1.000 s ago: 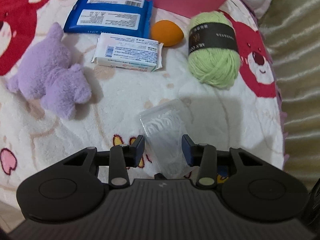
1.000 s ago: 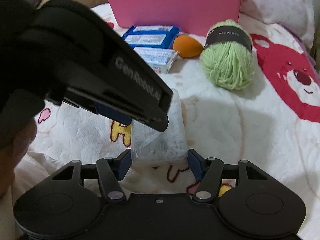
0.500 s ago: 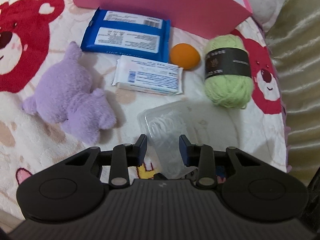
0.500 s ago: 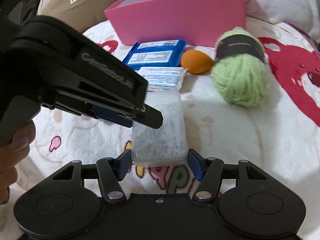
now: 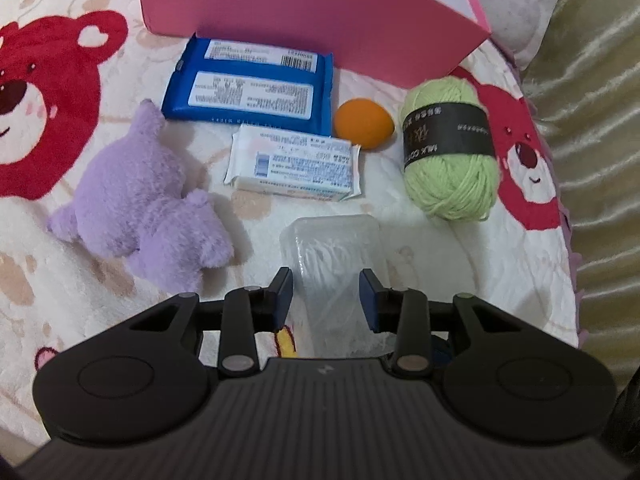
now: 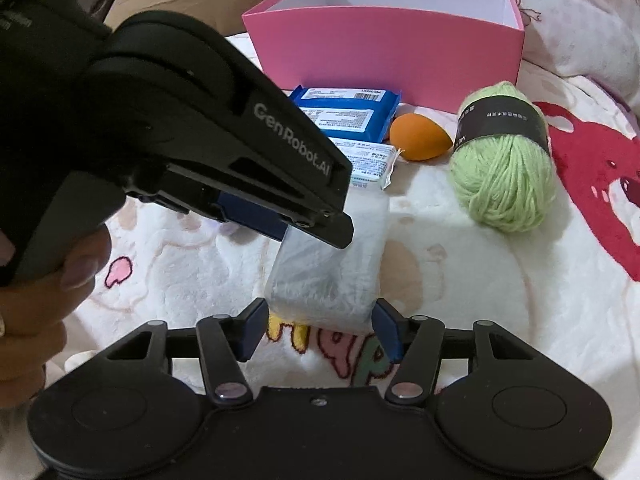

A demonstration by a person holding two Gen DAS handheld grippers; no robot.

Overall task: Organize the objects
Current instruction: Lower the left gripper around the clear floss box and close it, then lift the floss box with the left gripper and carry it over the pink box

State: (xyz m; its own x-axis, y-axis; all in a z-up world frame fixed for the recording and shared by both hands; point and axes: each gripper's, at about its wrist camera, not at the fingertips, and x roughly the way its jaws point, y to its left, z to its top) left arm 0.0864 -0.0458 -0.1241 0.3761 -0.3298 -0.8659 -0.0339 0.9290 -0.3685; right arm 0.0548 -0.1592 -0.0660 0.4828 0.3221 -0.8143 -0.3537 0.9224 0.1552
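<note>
A clear plastic box of cotton swabs [image 5: 334,264] is held off the blanket between both grippers. My left gripper [image 5: 326,294] is shut on its sides. My right gripper [image 6: 320,326] is shut on its near end [image 6: 326,280]; the left gripper's body [image 6: 168,136] covers the box's far end in the right wrist view. The pink open box [image 6: 384,44] stands at the back, also in the left wrist view [image 5: 312,12].
On the bear-print blanket [image 5: 440,248] lie a purple plush toy [image 5: 136,204], a blue wipes pack [image 5: 248,84], a white tissue pack [image 5: 296,164], an orange sponge egg [image 5: 364,122] and a green yarn ball [image 5: 450,148]. Cushions lie beyond the pink box.
Both grippers have lifted the clear box off the blanket and carried it toward the pink box. The left gripper's jaws have closed in on the box's sides.
</note>
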